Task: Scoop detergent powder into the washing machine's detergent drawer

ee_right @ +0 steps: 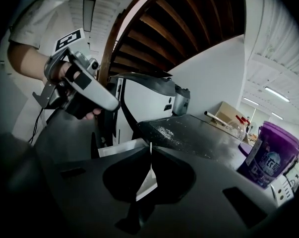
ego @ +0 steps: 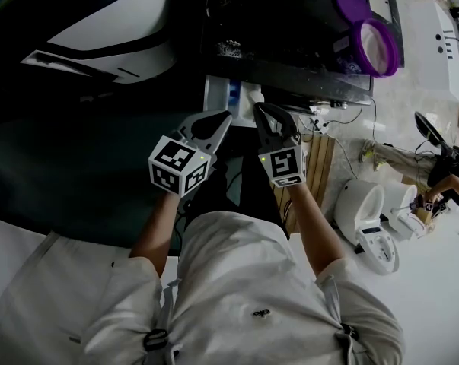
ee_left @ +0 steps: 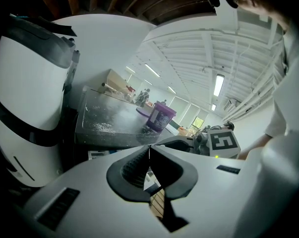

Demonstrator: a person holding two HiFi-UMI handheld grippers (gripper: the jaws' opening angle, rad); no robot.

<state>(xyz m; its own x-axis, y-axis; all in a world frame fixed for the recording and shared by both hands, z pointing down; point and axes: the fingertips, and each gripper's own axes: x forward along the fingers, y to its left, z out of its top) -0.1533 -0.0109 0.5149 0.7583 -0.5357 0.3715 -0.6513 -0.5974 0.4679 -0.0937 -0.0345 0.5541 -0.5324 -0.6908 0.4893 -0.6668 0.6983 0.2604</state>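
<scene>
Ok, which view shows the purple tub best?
Head view: it looks down into the purple tub, which is open, with its lid beside it. The right gripper view shows the tub side-on at the frame's edge. The left gripper view shows it small and far away.

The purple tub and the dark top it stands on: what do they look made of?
The purple tub looks like moulded plastic with a slight gloss: smooth walls, a thick rim and a printed label. The dark top seems to be a hard, smooth sheet, perhaps glass or lacquered metal. It shines with reflections, and white powder lies loose on it. The pictures do not settle which it is.
</scene>
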